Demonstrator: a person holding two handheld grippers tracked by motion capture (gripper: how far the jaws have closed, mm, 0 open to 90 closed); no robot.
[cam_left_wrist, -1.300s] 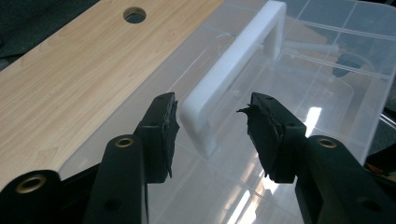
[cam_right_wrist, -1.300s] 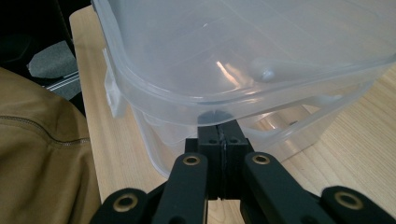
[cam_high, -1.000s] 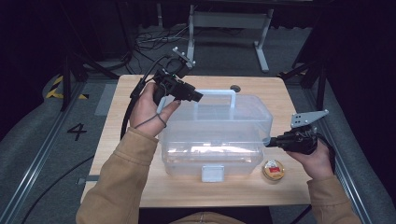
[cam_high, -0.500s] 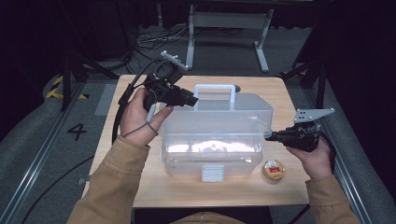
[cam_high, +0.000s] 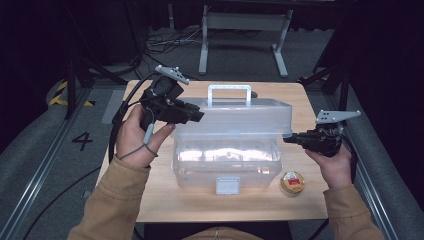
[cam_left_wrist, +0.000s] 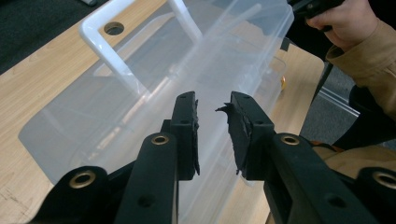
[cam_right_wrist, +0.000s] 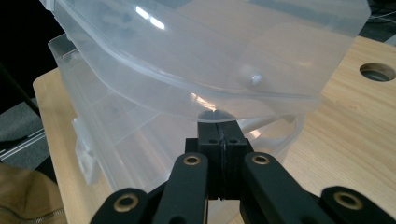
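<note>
- Step in hand, as I read it: opening the clear storage box (cam_high: 227, 160); the lid (cam_high: 240, 117) is raised off the base and tilted, white handle (cam_high: 229, 89) on top.
- Right gripper (cam_high: 295, 140): jaws pressed together, nothing between them; tips tucked under the lid's right edge, propping it up from below. In the right gripper view the lid rim sits just above the tips, box base right behind them.
- Left gripper (cam_high: 197, 115): jaws have just been closing, half spread now, nothing between the pads; it hovers at the lid's left end, lid just ahead of and below the tips.
- Box sits between the two grippers on the wooden table (cam_high: 160, 200); latch (cam_high: 227, 185) hangs free at the front.
- Small round tin (cam_high: 292, 181) lies just below the right gripper, beside the box, untouched.
- Next, likely: left takes the lid edge or handle, both swing the lid back; right tips could slip off the rim.
</note>
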